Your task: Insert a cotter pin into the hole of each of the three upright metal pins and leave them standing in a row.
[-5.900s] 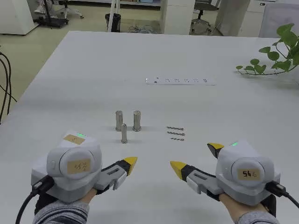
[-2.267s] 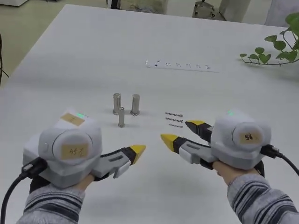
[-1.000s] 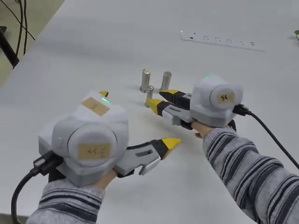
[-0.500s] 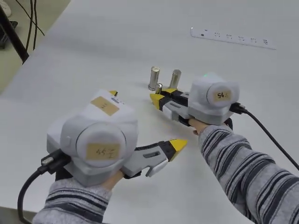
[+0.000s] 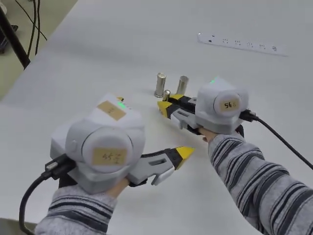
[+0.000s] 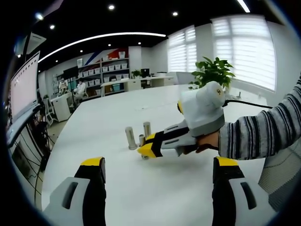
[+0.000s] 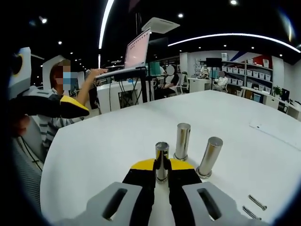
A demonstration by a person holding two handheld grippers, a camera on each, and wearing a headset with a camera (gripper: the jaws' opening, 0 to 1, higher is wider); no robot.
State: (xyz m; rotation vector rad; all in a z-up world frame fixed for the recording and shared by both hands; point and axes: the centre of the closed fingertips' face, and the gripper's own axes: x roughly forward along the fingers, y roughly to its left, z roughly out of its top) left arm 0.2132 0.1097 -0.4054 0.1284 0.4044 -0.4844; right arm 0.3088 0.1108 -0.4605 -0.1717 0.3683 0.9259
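Note:
Three upright metal pins stand close together on the white table: two at the back (image 5: 160,84) (image 5: 182,84) and a shorter front pin (image 5: 167,94). My right gripper (image 5: 167,101) reaches in from the right and is shut on the front pin (image 7: 162,160), its yellow tips either side of the shaft. The back pins (image 7: 182,140) (image 7: 209,156) stand free just beyond. My left gripper (image 5: 151,126) hovers open nearer the table's front, its jaws wide apart (image 6: 159,165), aimed at the pins (image 6: 130,137). Two cotter pins (image 7: 256,202) lie flat to the right.
A white power strip (image 5: 242,44) lies at the far side of the table. The right gripper's cable (image 5: 283,142) trails over the table to the right. A potted plant (image 6: 211,70) stands beyond the pins. People sit at desks off the table's left edge.
My right gripper has swung left from the table's right front to the pins and shut on the front one. The head camera has shifted left. The left gripper has stayed open.

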